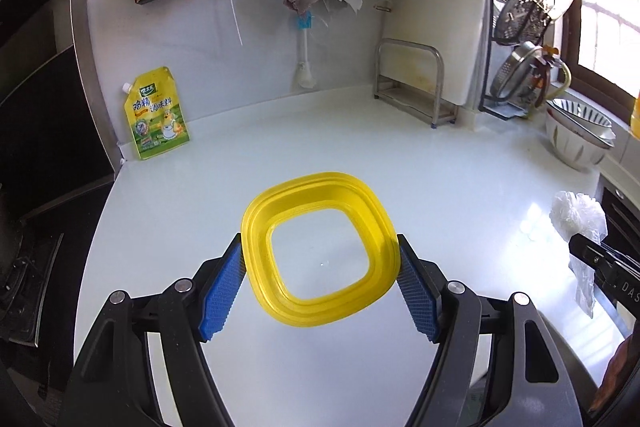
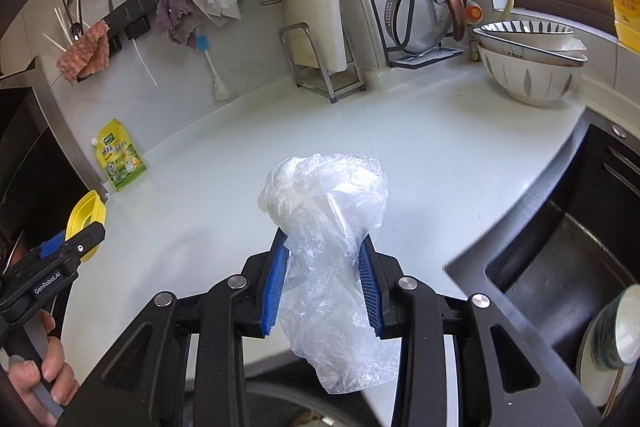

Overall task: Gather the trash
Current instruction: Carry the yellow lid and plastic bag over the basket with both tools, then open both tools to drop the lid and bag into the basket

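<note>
My left gripper (image 1: 320, 251) is shut on a yellow square plastic container (image 1: 320, 187), gripped by its two sides and held above the white counter (image 1: 440, 187). It also shows in the right wrist view (image 2: 86, 213), at the far left. My right gripper (image 2: 324, 245) is shut on a crumpled clear plastic bag (image 2: 328, 195), which bulges above the blue pads and hangs down below them. The bag also shows at the right edge of the left wrist view (image 1: 578, 215), with the right gripper (image 1: 580, 247) below it.
A yellow seasoning pouch (image 1: 158, 115) leans against the back wall at the left. A metal rack (image 1: 416, 87) with a white cutting board stands at the back. Stacked bowls (image 2: 528, 67) sit at the right. A dark sink (image 2: 560, 267) lies at the right.
</note>
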`<state>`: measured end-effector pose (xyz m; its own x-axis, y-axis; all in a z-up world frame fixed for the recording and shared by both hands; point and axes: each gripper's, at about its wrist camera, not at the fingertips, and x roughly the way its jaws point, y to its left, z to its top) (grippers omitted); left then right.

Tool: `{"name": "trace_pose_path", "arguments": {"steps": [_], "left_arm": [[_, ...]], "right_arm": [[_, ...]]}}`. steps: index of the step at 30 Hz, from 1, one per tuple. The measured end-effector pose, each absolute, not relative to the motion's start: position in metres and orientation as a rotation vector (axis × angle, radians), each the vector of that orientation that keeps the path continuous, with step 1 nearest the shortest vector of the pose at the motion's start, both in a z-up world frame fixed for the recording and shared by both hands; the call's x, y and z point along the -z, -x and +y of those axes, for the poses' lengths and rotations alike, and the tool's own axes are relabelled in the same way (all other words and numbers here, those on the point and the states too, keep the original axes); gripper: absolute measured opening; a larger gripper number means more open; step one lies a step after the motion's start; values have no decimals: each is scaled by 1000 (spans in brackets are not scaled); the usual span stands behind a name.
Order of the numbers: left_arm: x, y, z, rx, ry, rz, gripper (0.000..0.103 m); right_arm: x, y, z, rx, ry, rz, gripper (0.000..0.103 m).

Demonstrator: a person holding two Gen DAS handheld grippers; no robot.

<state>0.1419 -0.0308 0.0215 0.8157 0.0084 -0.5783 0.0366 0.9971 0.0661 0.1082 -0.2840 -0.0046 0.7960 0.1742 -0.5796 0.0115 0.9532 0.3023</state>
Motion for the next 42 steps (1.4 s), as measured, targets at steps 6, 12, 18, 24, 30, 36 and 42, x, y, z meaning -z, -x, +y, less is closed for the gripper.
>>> {"name": "trace_pose_path", "arguments": {"steps": [6, 12, 18, 24, 30, 36, 42], "left_arm": [[-6, -74, -38, 75, -80, 668, 70], [28, -25, -48, 122, -80, 762, 70], [54, -1, -56, 144, -74, 813, 70], [67, 14, -61, 155, -84, 832, 72], [77, 19, -56, 147, -70, 859, 73], [78, 24, -49, 130, -73, 864, 81], [74, 32, -41, 118, -55, 850, 89]], "right_arm": [[13, -28, -261, -120, -306, 661, 33], [33, 28, -241, -137, -238, 708, 33], [61, 59, -238, -134, -216, 766, 33], [81, 70, -233, -141, -219, 810, 33], [89, 76, -224, -144, -210, 814, 35], [84, 83, -222, -132, -210, 774, 61], [82, 88, -220, -133, -215, 768, 64]]}}
